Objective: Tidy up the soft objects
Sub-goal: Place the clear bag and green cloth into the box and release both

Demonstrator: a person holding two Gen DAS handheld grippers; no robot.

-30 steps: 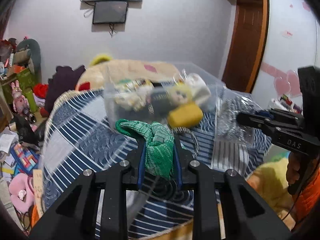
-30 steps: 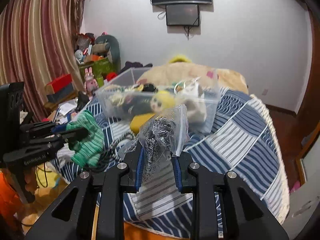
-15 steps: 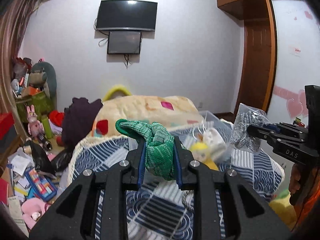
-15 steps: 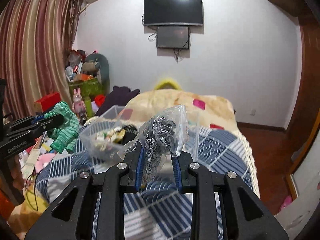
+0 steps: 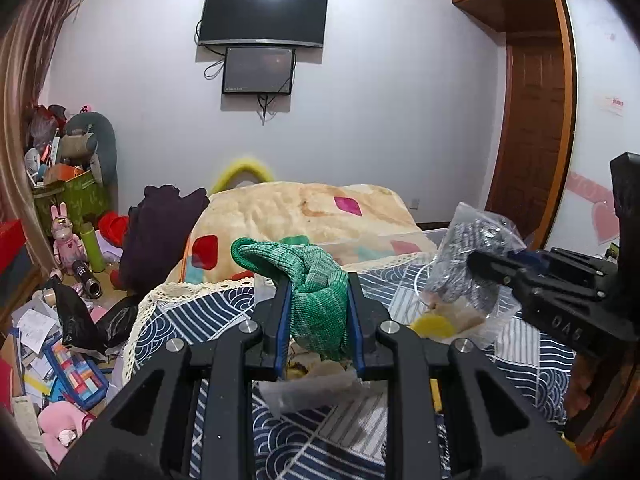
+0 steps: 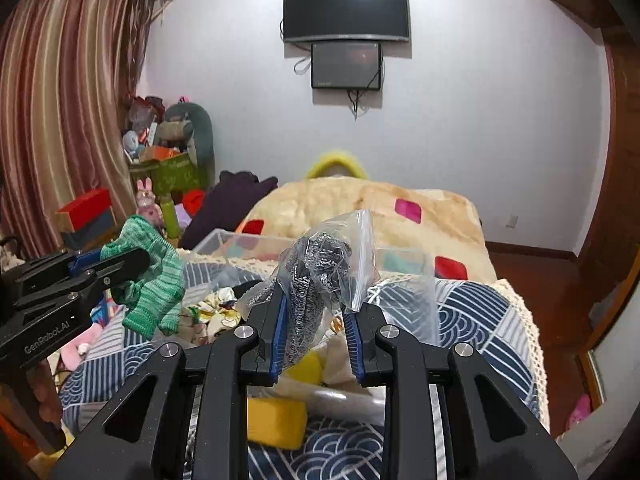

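My left gripper (image 5: 319, 304) is shut on a knotted green knit piece (image 5: 316, 300), held above the bed. It also shows in the right wrist view (image 6: 154, 280) at left. My right gripper (image 6: 316, 312) is shut on a clear zip bag with a grey knit item (image 6: 320, 272); the bag shows in the left wrist view (image 5: 468, 264) at right. A clear plastic bin (image 6: 404, 264) with several soft toys stands on the bed just below and ahead of both grippers. A yellow sponge block (image 6: 276, 420) lies in it near my right gripper.
The bed has a blue patterned cover (image 6: 472, 320) and a cream blanket (image 5: 304, 216) behind. Dark clothes (image 5: 160, 228) lie at its far left. The floor at left is cluttered with toys and boxes (image 5: 68, 364). A wooden door (image 5: 532, 136) is at right.
Both grippers have risen and moved forward over the bin, each still holding its item. The view has tilted up from the bin toward the wall.
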